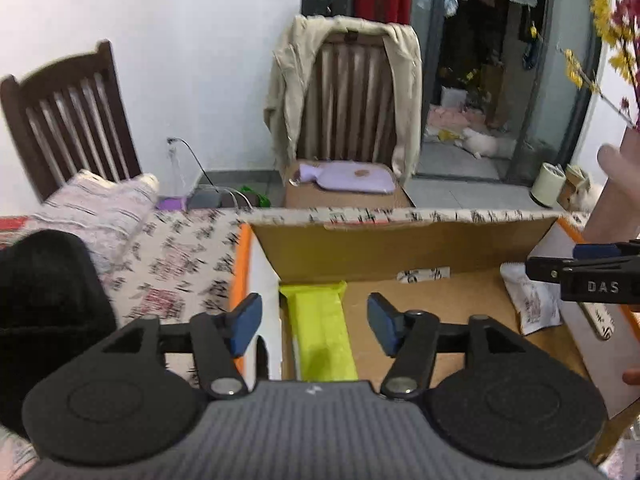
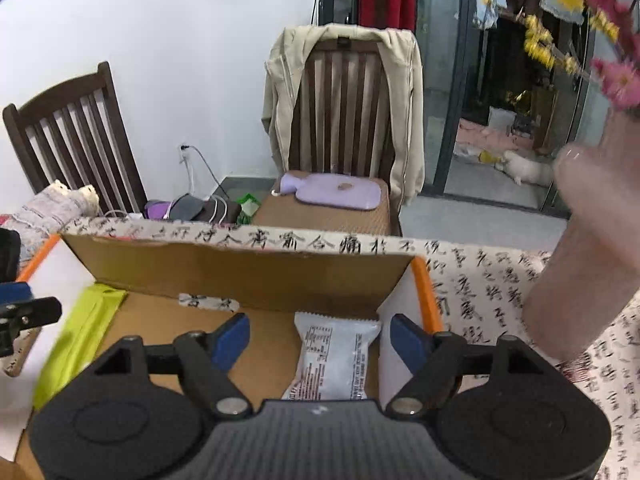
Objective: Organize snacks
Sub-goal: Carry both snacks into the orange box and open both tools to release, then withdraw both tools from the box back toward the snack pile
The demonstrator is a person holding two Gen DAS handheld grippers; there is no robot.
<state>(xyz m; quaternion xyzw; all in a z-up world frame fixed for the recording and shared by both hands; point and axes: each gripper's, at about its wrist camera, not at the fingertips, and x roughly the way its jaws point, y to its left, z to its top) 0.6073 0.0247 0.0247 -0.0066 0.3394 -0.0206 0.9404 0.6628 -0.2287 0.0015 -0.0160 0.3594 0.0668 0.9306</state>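
An open cardboard box with orange-edged flaps sits on the table. A yellow-green snack packet lies along its left wall; it also shows in the right wrist view. A white snack packet lies at the box's right side, also seen in the left wrist view. My left gripper is open and empty above the green packet. My right gripper is open and empty above the white packet; its finger shows in the left wrist view.
The table wears a calligraphy-print cloth. A pink vase with flowers stands right of the box. A black bag sits at the left. Two wooden chairs stand behind, one with a beige jacket and a purple hot-water bottle.
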